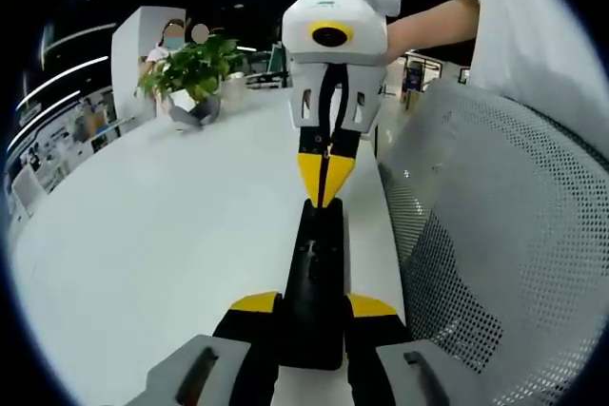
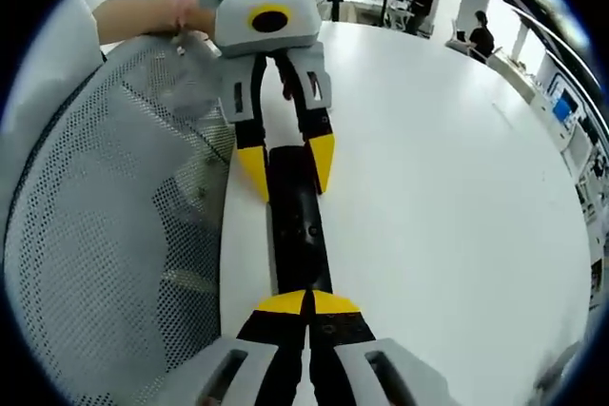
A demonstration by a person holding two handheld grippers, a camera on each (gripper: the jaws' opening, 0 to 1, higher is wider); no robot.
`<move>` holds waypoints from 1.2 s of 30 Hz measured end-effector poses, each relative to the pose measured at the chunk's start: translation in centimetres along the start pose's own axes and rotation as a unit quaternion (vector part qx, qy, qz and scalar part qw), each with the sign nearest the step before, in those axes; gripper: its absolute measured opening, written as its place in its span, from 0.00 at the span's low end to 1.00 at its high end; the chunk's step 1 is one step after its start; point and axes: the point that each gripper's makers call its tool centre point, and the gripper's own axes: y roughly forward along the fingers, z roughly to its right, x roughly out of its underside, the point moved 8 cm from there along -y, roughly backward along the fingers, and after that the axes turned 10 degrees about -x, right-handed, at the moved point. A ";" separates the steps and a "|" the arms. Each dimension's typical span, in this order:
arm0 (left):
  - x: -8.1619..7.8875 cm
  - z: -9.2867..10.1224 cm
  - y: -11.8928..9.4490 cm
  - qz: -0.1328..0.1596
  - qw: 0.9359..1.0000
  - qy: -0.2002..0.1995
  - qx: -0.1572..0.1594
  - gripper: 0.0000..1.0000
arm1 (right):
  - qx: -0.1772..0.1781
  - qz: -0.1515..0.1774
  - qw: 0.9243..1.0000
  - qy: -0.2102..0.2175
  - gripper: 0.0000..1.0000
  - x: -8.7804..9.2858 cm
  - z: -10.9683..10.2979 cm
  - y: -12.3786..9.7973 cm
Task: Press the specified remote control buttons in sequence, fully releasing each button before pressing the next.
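I hold the black remote control (image 1: 319, 273) at one end with my left gripper (image 1: 314, 309): its yellow-tipped jaws stand apart on either side of the remote's narrow body and appear to clamp it there. The remote lies lengthwise on the white table (image 1: 162, 244), close to the table edge beside a grey mesh chair back (image 1: 495, 263).

My right gripper (image 2: 306, 303) has its two yellow tips drawn together, touching, and set on top of the remote's (image 2: 297, 225) other end. In the left gripper view the same closed tips (image 1: 324, 183) point down onto the far end of the remote. I judge this to be a press in progress or just at contact; I cannot tell from either view whether the button under the tips is actually depressed, or which button it is.

Small buttons show along the remote's middle in the right gripper view, uncovered. No display or indicator is visible to confirm any result, so how many presses of the sequence are complete cannot be read here. At minimum, the tips have yet to be lifted fully clear.

A potted plant (image 1: 195, 73) stands well away on the table.
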 end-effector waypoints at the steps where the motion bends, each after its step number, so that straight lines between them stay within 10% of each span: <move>1: 0.0 0.0 0.0 0.000 1.000 0.000 0.000 0.25 | 0.003 -0.005 1.000 -0.008 0.00 0.0 0.0 0.0; 18: 0.0 0.0 -0.1 0.001 1.000 -0.003 -0.001 0.25 | 0.012 0.060 0.998 0.016 0.00 -0.4 -0.2 0.1; 36: 0.0 0.1 -0.1 0.001 1.000 -0.002 0.000 0.25 | -0.005 -0.026 1.000 -0.017 0.00 -1.5 0.0 0.6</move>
